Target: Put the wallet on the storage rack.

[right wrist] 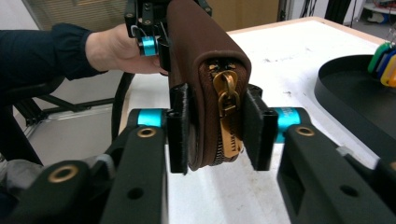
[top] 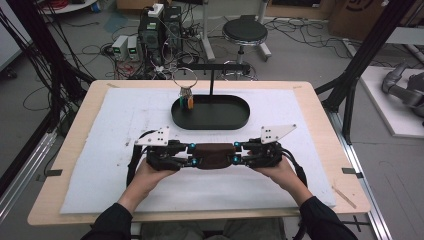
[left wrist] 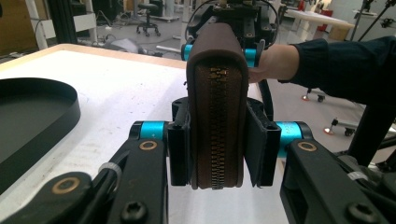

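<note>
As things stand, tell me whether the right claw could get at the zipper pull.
Probably not. The right claw is itself shut on that end of the pouch, the pull sitting between its jaws; it would need to let go first.

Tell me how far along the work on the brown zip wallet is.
Done: the brown zip-around leather wallet is clamped at both ends, by the left hand-held gripper and the right hand-held gripper. In hand: held over the white mat. Left: the zip looks closed, its brass pull untouched.
</note>
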Tool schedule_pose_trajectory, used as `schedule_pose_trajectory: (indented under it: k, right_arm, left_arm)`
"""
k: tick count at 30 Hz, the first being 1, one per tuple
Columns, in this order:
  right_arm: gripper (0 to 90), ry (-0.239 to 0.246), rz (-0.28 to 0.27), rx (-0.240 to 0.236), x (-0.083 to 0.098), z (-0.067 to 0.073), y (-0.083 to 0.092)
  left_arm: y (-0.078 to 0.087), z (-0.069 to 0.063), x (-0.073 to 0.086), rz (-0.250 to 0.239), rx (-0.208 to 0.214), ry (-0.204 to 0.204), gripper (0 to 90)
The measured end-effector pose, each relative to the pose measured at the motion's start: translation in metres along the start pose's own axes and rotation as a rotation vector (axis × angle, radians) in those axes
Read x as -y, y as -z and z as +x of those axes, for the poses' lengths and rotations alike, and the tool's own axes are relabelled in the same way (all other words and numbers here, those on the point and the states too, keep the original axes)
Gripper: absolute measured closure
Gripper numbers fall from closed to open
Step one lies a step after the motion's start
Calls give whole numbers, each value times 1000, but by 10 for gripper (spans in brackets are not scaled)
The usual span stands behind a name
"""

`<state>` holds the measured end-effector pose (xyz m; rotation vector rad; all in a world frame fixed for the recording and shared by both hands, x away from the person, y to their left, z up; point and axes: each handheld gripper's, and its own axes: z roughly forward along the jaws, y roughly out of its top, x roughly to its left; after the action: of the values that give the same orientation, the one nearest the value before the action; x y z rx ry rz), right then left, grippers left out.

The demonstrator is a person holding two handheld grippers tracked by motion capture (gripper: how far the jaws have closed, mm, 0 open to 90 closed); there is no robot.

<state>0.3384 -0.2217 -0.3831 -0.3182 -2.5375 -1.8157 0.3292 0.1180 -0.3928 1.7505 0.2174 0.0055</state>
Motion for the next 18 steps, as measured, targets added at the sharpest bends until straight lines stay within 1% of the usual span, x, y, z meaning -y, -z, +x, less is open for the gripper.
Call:
schedule_pose_trajectory:
  k: [2, 3, 4, 5, 6, 7, 9, 10, 11, 14, 16, 17, 18]
  right_arm:
    - [702, 4, 1, 1, 0, 0, 0]
    - [709, 6, 1, 3, 0, 0, 0]
    - [715, 13, 1, 7, 0, 0, 0]
    - [720, 18, 1, 12, -1, 1, 0]
    - [723, 19, 0, 23, -1, 1, 0]
    - [724, 20, 0, 29, -1, 1, 0]
    - [725, 13, -4, 40, -1, 1, 1]
    - [725, 17, -8, 54, -1, 0, 2]
    - [725, 18, -11, 68, -1, 0, 4]
    - [726, 10, -19, 106, -2, -2, 9]
    - [727, 7, -19, 134, -3, -4, 11]
    - [727, 7, -18, 157, -4, -5, 13]
    - [727, 3, -13, 175, -5, -6, 14]
  left_arm:
    - [0, 0, 0, 5, -7, -1, 639]
    - [0, 0, 0, 9, -18, 1, 627]
    - [0, 0, 0, 10, -30, 7, 594]
    - [0, 0, 0, 15, -39, 14, 542]
    - [0, 0, 0, 22, -50, 12, 509]
    - [0, 0, 1, 27, -64, 11, 487]
    - [2, 1, 1, 34, -86, 29, 419]
    - [2, 1, 2, 39, -98, 37, 396]
    - [3, 1, 2, 46, -108, 37, 378]
    - [10, -1, 1, 54, -157, 39, 354]
    - [16, -2, 1, 48, -194, 49, 326]
    - [19, -3, 1, 45, -211, 52, 316]
    - [23, -4, 1, 43, -233, 49, 317]
